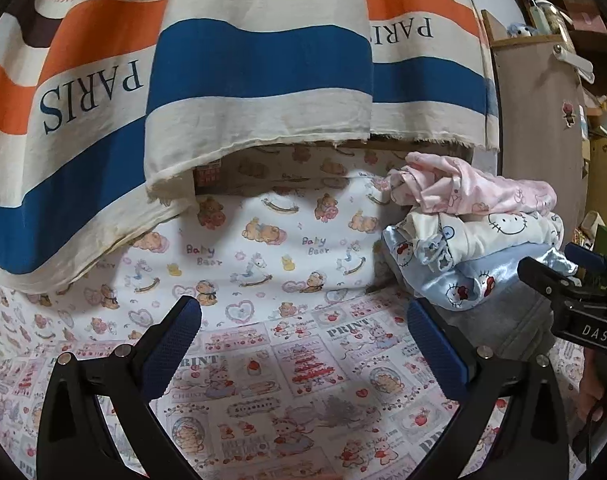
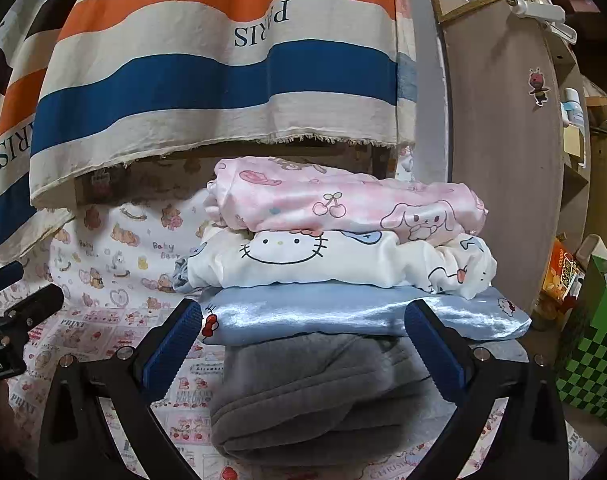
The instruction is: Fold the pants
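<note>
The grey pants (image 2: 315,396) lie folded into a thick bundle at the bottom of a stack, their long axis running left to right across the right wrist view, the folded edges facing the camera. On top sit a light-blue satin garment (image 2: 343,316), a white cat-print garment (image 2: 343,256) and a pink cartoon-print garment (image 2: 343,200).

The stack rests on a bed sheet (image 1: 303,380) printed with strawberry and bear patterns. A striped cloth (image 1: 223,52) lettered PARIS hangs behind, its frayed hem above the sheet.

The right tool (image 2: 303,344) is wide open, empty, its blue pads flanking the pants without clamping them. The left tool (image 1: 303,344) is also wide open and empty, over bare sheet left of the stack.

A brown cabinet (image 2: 503,140) stands right of the stack, with a green checkered box (image 2: 587,364) beside it.
</note>
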`<state>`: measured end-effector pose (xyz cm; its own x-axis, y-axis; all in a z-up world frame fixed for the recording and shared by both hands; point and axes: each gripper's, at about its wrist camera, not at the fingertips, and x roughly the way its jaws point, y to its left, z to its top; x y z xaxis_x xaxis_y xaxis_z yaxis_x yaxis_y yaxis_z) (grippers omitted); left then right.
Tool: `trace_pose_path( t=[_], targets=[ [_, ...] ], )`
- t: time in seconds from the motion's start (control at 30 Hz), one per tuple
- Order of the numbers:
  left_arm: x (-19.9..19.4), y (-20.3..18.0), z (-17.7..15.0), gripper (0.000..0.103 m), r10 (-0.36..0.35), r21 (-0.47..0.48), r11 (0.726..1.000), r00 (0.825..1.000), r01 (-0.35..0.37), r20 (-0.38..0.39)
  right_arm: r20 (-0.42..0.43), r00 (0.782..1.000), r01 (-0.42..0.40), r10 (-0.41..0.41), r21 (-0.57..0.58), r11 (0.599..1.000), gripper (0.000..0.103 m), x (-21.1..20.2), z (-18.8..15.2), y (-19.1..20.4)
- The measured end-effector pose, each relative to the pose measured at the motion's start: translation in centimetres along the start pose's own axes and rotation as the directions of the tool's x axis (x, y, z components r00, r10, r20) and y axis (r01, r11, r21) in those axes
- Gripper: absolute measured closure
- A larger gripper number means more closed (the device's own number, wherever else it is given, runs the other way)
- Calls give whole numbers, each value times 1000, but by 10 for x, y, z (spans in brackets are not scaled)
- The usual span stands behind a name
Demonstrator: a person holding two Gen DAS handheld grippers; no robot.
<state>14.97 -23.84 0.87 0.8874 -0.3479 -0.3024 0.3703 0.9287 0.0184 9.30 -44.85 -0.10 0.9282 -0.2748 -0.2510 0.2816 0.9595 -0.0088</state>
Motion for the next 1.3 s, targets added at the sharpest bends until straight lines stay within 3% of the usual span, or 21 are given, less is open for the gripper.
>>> trace_pose_path(
  t=[1.3],
  targets=[
    [-2,5,-1,1,-1,-19,1000,1000,1,-3,0,1000,-20,20,-6,1000,1,-1,0,1]
  ],
)
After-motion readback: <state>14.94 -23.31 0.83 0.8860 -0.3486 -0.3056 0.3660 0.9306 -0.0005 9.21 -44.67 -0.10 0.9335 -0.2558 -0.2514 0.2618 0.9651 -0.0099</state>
